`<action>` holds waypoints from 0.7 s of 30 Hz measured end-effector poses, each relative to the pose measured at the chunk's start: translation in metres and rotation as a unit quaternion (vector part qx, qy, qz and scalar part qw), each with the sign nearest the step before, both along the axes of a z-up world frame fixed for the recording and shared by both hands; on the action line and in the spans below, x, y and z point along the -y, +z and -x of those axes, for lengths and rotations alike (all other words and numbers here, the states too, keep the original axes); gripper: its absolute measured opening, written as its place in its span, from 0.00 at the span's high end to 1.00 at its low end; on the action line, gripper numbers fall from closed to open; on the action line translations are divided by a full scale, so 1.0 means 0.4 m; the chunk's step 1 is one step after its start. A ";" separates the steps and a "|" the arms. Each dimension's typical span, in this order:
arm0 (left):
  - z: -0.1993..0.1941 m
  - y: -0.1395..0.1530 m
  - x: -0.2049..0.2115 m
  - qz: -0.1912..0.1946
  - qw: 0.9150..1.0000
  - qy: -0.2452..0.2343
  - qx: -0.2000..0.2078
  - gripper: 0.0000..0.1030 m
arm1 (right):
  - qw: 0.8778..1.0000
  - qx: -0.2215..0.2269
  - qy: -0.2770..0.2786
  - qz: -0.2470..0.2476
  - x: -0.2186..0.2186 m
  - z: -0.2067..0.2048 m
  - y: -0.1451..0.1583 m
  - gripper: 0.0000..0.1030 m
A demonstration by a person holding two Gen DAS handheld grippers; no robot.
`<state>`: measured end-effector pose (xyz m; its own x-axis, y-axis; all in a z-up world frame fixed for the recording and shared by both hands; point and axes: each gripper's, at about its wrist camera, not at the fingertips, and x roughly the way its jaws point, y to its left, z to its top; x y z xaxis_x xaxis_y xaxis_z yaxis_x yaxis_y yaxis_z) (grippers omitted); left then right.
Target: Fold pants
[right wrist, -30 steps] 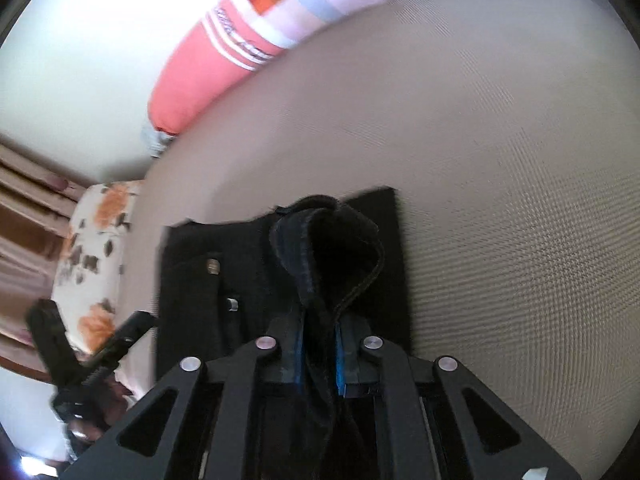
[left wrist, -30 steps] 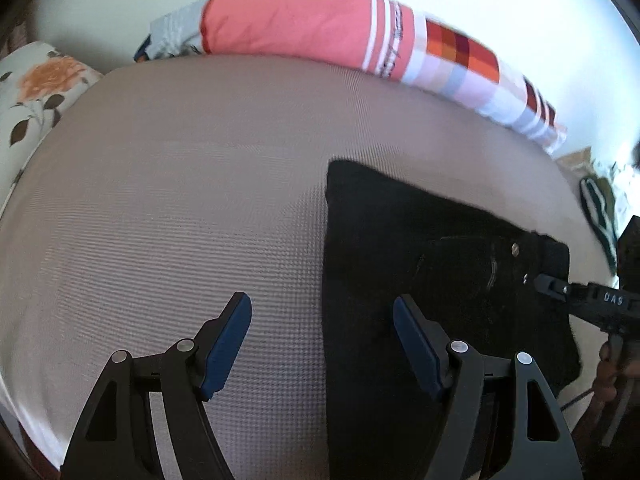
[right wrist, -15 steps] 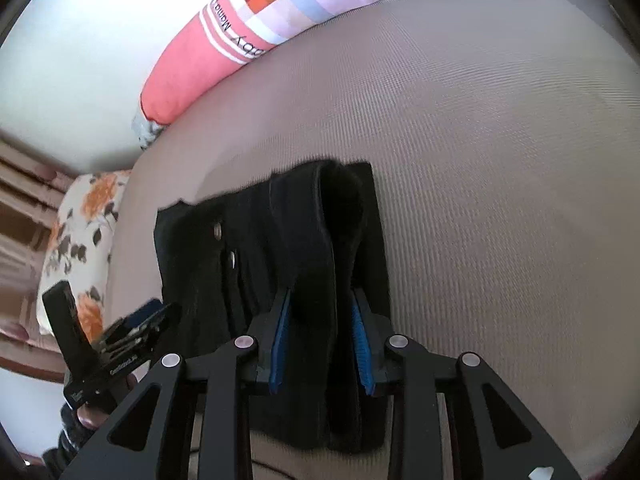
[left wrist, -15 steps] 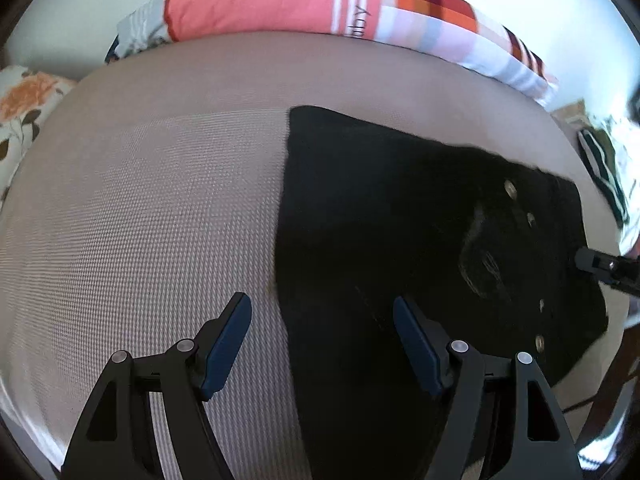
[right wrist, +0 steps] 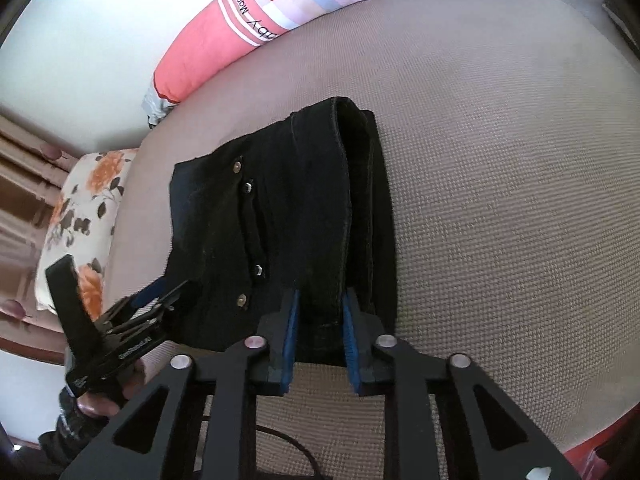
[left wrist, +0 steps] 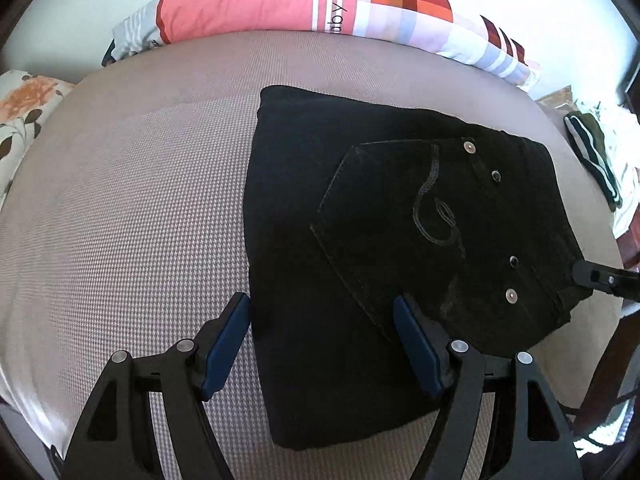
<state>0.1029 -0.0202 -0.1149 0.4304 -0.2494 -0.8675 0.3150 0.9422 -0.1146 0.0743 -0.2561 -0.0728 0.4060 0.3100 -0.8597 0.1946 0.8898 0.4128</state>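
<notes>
The black pants [left wrist: 384, 240] lie folded into a flat stack on the taupe mattress [left wrist: 120, 200], back pocket with rivets facing up. My left gripper [left wrist: 322, 344] is open, its jaws straddling the stack's near left corner just above it. In the right wrist view the pants [right wrist: 288, 216] show their layered waistband edge. My right gripper [right wrist: 318, 334] has its jaws partly apart around that near edge, the blue pads [right wrist: 290, 328] beside the cloth with little or no squeeze. The left gripper also shows in the right wrist view [right wrist: 160, 300] at the stack's left side.
A long pink and checked bolster [left wrist: 320, 4] lies along the far edge by the white wall. A floral pillow [left wrist: 24, 112] sits at the left. Striped clothes [left wrist: 596, 156] lie off the right edge. Bare mattress spreads to the left of the pants.
The right gripper, shut on the lifted pants edge a second ago, has lowered it and opened partway. The pants now lie flat. The left gripper moved closer over the stack.
</notes>
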 end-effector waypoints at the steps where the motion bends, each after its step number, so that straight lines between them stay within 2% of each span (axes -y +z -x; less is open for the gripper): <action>1: 0.002 0.000 0.000 -0.001 1.000 0.000 0.000 0.28 | 1.000 0.002 0.002 0.004 -0.003 0.002 0.003 0.89; 8: 0.020 0.009 0.001 -0.012 1.000 -0.004 0.007 0.28 | 0.999 0.010 0.005 0.043 -0.034 0.030 0.028 0.91; 12: 0.030 0.008 0.008 -0.024 1.000 -0.014 0.013 0.28 | 0.998 0.001 0.005 0.055 -0.032 0.030 0.005 0.91; 15: 0.029 -0.002 0.011 -0.031 0.999 -0.014 0.014 0.28 | 0.999 -0.007 -0.002 0.046 -0.017 0.024 -0.028 0.91; 21: 0.022 -0.017 0.014 -0.032 0.999 -0.010 0.005 0.27 | 0.999 -0.009 -0.002 0.034 -0.005 0.021 -0.037 0.91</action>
<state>0.0941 -0.0258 -0.1217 0.4339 -0.2017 -0.8781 0.3343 0.9411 -0.0510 0.0660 -0.2540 -0.0878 0.3921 0.2490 -0.8856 0.2042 0.9151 0.3477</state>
